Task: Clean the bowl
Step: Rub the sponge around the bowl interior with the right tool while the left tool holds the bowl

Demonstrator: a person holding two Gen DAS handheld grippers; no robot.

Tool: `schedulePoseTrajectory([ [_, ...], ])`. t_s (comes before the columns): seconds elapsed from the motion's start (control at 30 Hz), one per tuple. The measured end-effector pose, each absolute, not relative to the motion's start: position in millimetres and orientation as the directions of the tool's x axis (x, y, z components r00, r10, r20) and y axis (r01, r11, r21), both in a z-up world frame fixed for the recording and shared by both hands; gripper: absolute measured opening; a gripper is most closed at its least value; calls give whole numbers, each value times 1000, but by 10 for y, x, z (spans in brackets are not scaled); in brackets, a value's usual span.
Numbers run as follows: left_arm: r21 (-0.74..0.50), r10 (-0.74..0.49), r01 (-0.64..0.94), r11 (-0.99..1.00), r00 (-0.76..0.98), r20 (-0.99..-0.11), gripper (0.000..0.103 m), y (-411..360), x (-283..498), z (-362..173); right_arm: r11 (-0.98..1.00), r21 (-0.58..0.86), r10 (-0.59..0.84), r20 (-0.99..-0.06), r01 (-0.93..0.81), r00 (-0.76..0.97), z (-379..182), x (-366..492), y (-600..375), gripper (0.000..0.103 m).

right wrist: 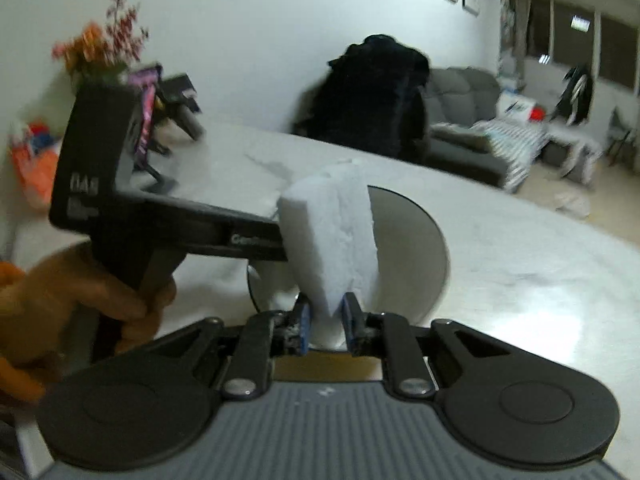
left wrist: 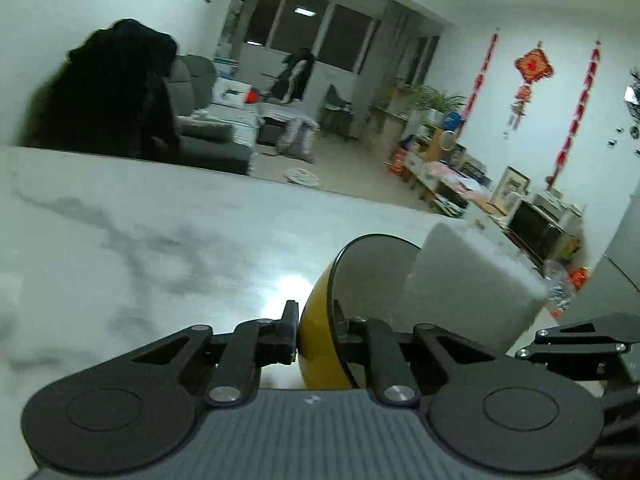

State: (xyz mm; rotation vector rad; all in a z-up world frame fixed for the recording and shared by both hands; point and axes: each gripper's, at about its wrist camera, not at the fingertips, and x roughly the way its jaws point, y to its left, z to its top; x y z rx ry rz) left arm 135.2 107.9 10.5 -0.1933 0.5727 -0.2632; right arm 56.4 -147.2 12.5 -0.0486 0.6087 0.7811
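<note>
Left gripper has its jaws clamped on the wall of the bowl, one finger on the yellow outside, the other inside; the bowl is tipped on edge above the marble table, its lower part cut off behind the gripper body at 6 o'clock. Right gripper has its jaws clamped on the bottom corner of a white sponge, which stands upright against the bowl's pale inside. Whether the sponge actually touches the inner surface is hard to tell in either view. Left wrist view shows the yellow outer shell and dark rim; the right wrist view shows only the interior, and the left gripper's body from the side at 9 o'clock, with a hand wrapped around its handle, blurred. Left view catches just the linkage of the right gripper at 3 o'clock. Flowers at 10 o'clock in the right view are smeared. A dark heap sits beyond the table's far edge, detail unreadable.
</note>
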Motion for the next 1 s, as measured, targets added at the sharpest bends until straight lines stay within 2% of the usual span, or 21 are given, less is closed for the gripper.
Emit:
schedulePoseTrajectory([
  [0.07,-205,-271,192,960,825,-496,14,1139,1255,145,691,235,679,-538,-684,500,131,666,-1402,17],
  [0.2,-117,-256,227,967,846,-467,14,1031,1075,134,686,260,677,-572,-680,464,129,842,-1255,20],
  [0.43,58,-264,305,951,891,-369,15,763,801,58,745,289,643,-552,-602,531,178,936,-1475,26],
  [0.53,152,-300,357,922,903,-306,17,620,642,-11,779,262,609,-529,-570,591,162,947,-1490,18],
  [0.67,183,-270,339,923,907,-322,16,518,660,-106,791,205,590,-506,-576,629,177,890,-1425,21],
  [0.77,174,-243,315,933,907,-344,14,538,792,-94,797,163,577,-491,-582,653,183,860,-1388,20],
  [0.87,228,-193,287,930,912,-361,13,497,867,-76,802,156,576,-455,-576,679,186,848,-1418,19],
  [1.0,293,-161,262,919,931,-327,12,516,851,-52,795,148,590,-414,-588,693,127,869,-1333,18],
])
